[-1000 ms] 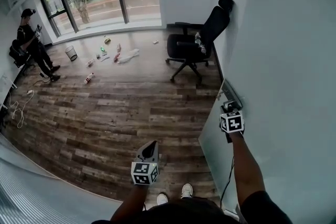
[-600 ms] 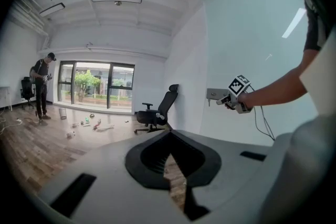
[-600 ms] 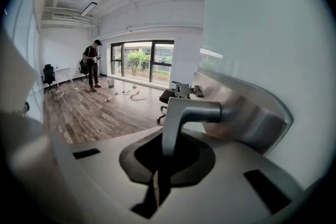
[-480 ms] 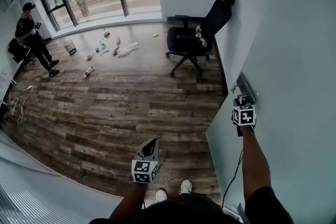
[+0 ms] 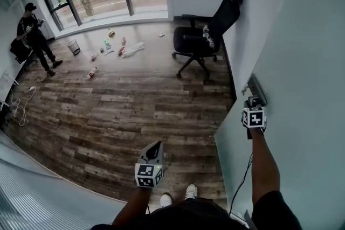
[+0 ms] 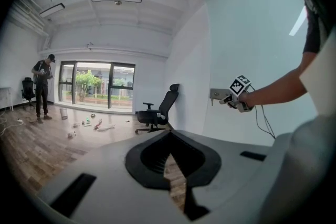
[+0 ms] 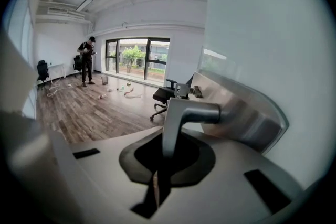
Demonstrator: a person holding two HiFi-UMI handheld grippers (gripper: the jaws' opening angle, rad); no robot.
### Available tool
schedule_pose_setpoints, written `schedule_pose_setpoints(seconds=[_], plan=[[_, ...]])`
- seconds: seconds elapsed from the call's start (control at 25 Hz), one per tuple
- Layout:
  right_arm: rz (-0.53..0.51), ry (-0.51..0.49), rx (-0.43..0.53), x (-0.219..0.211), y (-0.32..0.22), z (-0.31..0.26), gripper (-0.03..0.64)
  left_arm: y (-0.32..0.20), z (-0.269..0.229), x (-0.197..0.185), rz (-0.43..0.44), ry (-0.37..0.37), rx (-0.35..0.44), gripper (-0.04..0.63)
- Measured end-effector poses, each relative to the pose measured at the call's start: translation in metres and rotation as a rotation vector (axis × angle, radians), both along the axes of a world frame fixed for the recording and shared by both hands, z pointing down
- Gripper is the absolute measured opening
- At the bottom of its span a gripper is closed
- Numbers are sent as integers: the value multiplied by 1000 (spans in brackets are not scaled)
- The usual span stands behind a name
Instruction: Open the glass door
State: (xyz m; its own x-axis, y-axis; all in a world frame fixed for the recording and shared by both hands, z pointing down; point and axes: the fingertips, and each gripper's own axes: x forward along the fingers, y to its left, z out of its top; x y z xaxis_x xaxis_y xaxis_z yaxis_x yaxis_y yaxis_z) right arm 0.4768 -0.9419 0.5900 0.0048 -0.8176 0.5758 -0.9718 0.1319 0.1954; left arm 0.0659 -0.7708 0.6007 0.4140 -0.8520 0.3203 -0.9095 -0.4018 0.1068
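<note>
Evidently the glass door (image 5: 233,140) has been swung further during the last second. In the head view its free edge and the lever handle (image 5: 255,90) mounted near that edge have been carried toward the white wall (image 5: 302,62) behind the door. The right gripper (image 5: 252,103) has been drawn along with them. The opening is therefore judged to be well under way, though how much swing remains cannot be told.

In the right gripper view the handle's lever is seen passing down between the fingers, which are clamped narrowly on it. The backplate lies just beyond the fingertips, flat against the door. The left gripper (image 5: 153,149) is held well apart from the door, out over the wooden floor (image 5: 108,116), its fingers brought together with nothing between them. The door itself stands ajar, with the office chair (image 5: 202,40) set farther along the wall, beyond the door's handle edge.
</note>
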Motion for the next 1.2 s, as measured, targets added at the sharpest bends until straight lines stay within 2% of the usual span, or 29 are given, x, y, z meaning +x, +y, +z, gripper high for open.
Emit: schedule_pose_setpoints(seconds=[0.12,0.28,0.36,0.48,0.56,0.64,0.72,0.84,1.0,1.08,1.12,1.2], plan=[[13,59,-52,2,6,-4,15,-1,-3,-9,-23,11,-5,2],[19,140,-175,0,15,2,16,-1,-2,-16,-39,16,2,2],[1,212,-186,-3,17,-8,23,2,-4,-19,-38,14,8,2],[-12,259,-192,-7,27,-22,115,10,-8,-26,-32,14,14,2],[8,276,-130,-6,37,-42,117,16,-10,-29,-24,15,15,2],[31,294,-40,-5,48,-64,155,19,-11,-31,-17,15,14,2],[51,271,54,-12,60,-85,158,22,-11,-35,-11,18,20,2],[46,168,187,-46,93,-110,158,34,-18,-41,3,25,36,2],[-22,0,347,-126,162,-125,153,57,-26,-45,39,32,60,2],[-44,-81,402,-169,201,-122,90,72,-29,-49,61,41,69,2],[-56,-122,432,-187,220,-120,37,80,-31,-50,73,45,73,2],[-90,-191,484,-218,254,-113,17,98,-32,-51,98,48,84,2]])
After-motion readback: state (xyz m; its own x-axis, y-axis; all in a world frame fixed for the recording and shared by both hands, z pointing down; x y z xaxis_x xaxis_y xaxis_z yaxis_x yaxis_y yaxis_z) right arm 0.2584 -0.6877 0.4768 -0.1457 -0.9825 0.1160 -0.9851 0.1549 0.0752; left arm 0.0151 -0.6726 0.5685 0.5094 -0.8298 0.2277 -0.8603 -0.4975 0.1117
